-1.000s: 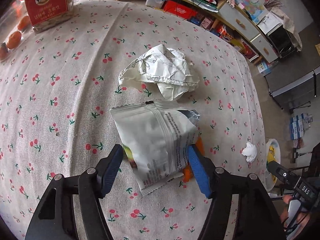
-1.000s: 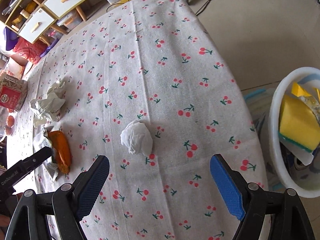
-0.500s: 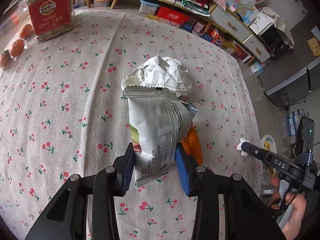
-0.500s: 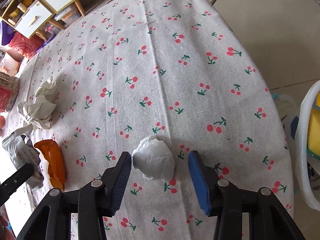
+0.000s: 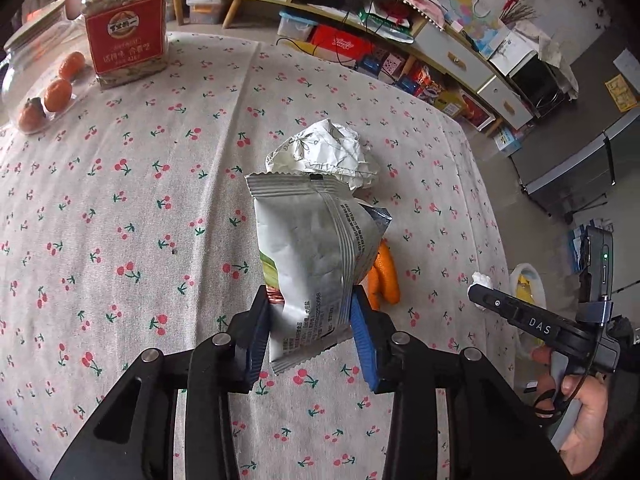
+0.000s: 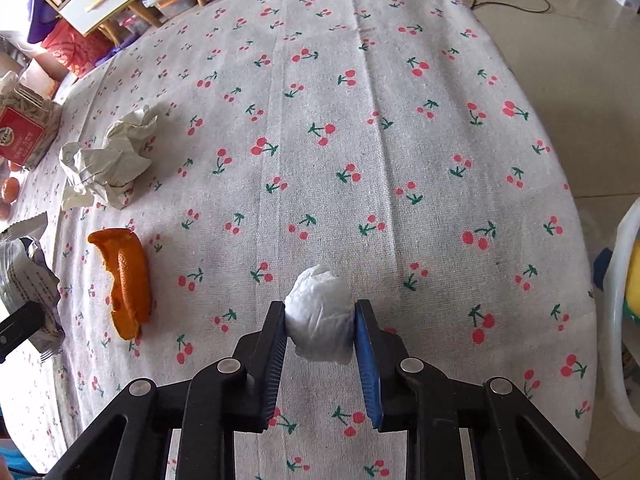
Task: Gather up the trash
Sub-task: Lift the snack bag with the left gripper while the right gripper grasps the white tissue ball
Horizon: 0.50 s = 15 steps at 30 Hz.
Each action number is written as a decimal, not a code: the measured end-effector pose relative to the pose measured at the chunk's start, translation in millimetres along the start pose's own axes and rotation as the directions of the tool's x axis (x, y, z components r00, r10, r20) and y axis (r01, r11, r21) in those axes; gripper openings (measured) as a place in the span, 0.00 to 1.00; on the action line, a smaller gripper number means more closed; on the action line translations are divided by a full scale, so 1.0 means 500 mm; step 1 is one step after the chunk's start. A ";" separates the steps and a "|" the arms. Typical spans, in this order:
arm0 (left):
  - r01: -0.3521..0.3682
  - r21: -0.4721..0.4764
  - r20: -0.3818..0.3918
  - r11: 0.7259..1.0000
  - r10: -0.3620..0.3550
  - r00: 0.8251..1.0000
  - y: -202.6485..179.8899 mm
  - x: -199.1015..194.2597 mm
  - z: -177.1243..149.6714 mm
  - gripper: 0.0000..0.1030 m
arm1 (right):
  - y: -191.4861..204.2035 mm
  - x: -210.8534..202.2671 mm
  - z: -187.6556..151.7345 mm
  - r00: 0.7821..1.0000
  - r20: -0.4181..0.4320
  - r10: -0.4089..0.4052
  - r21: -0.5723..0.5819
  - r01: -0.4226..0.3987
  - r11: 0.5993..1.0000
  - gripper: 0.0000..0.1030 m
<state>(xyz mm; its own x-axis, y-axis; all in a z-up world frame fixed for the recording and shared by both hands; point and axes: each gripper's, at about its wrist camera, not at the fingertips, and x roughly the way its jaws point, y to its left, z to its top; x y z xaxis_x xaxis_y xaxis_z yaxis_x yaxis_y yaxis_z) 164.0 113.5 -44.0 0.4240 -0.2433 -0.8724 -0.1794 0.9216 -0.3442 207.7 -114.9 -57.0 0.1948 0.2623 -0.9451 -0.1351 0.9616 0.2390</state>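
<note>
My left gripper (image 5: 310,308) is shut on a white snack wrapper (image 5: 316,252) and holds it above the cherry-print tablecloth (image 5: 140,200). My right gripper (image 6: 320,320) is shut on a white tissue ball (image 6: 320,316), low over the cloth near the table's right edge. An orange peel (image 6: 126,280) lies on the cloth; it also shows in the left wrist view (image 5: 384,276) behind the wrapper. A crumpled paper wad (image 5: 328,152) lies beyond it, seen too in the right wrist view (image 6: 106,160).
A red-labelled jar (image 5: 126,24) and a bag of oranges (image 5: 44,92) stand at the far left of the table. A white bin (image 6: 624,320) with a yellow sponge sits on the floor past the right edge. Shelves and boxes line the wall.
My left gripper closed on the snack wrapper and lifted it off the cloth. My right gripper moved onto the tissue ball and closed on it.
</note>
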 end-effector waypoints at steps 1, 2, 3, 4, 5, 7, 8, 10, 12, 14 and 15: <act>0.007 -0.002 0.000 1.000 -0.007 1.000 0.000 -0.005 -0.003 0.39 | -0.007 -0.009 -0.002 1.000 0.004 0.008 0.005 -0.008 1.000 0.29; 0.017 -0.002 0.001 1.000 -0.017 1.000 0.000 -0.010 -0.006 0.39 | -0.014 -0.019 -0.004 1.000 0.010 0.018 0.010 -0.018 1.000 0.29; 0.028 -0.002 0.004 1.000 -0.028 1.000 -0.001 -0.016 -0.008 0.39 | -0.023 -0.030 -0.006 0.999 0.018 0.031 0.017 -0.031 0.999 0.29; 0.037 0.001 0.009 0.999 -0.037 0.999 -0.004 -0.023 -0.011 0.39 | -0.031 -0.040 -0.007 0.999 0.025 0.044 0.026 -0.044 0.999 0.29; 0.043 0.007 0.015 0.999 -0.043 0.999 -0.007 -0.030 -0.014 0.39 | -0.041 -0.052 -0.008 0.998 0.034 0.056 0.035 -0.057 0.998 0.29; 0.051 0.019 0.026 0.999 -0.052 0.998 -0.014 -0.041 -0.019 0.39 | -0.059 -0.076 -0.012 0.996 0.053 0.073 0.052 -0.076 0.996 0.29; 0.055 0.022 0.029 0.998 -0.056 0.998 -0.017 -0.045 -0.022 0.39 | -0.068 -0.087 -0.014 0.995 0.064 0.079 0.059 -0.082 0.995 0.29; 0.057 0.029 0.031 0.998 -0.058 0.998 -0.022 -0.050 -0.028 0.39 | -0.092 -0.111 -0.019 0.993 0.086 0.085 0.073 -0.091 0.993 0.29; 0.054 0.034 0.033 0.998 -0.055 0.998 -0.028 -0.052 -0.033 0.39 | -0.113 -0.135 -0.025 0.990 0.106 0.088 0.088 -0.097 0.991 0.29; 0.056 0.036 0.030 0.998 -0.057 0.998 -0.033 -0.050 -0.037 0.39 | -0.135 -0.156 -0.036 0.988 0.124 0.088 0.102 -0.101 0.990 0.29; 0.055 0.039 0.030 0.998 -0.056 0.998 -0.037 -0.049 -0.039 0.39 | -0.148 -0.165 -0.041 0.987 0.132 0.088 0.108 -0.103 0.989 0.29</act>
<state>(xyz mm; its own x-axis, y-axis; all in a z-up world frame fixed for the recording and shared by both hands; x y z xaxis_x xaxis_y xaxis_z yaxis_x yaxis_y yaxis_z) 139.8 96.4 -23.1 0.4599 -0.2853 -0.8409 -0.1214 0.9179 -0.3778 181.6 -209.2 -1.0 0.3088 0.3543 -0.8827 -0.0482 0.9327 0.3575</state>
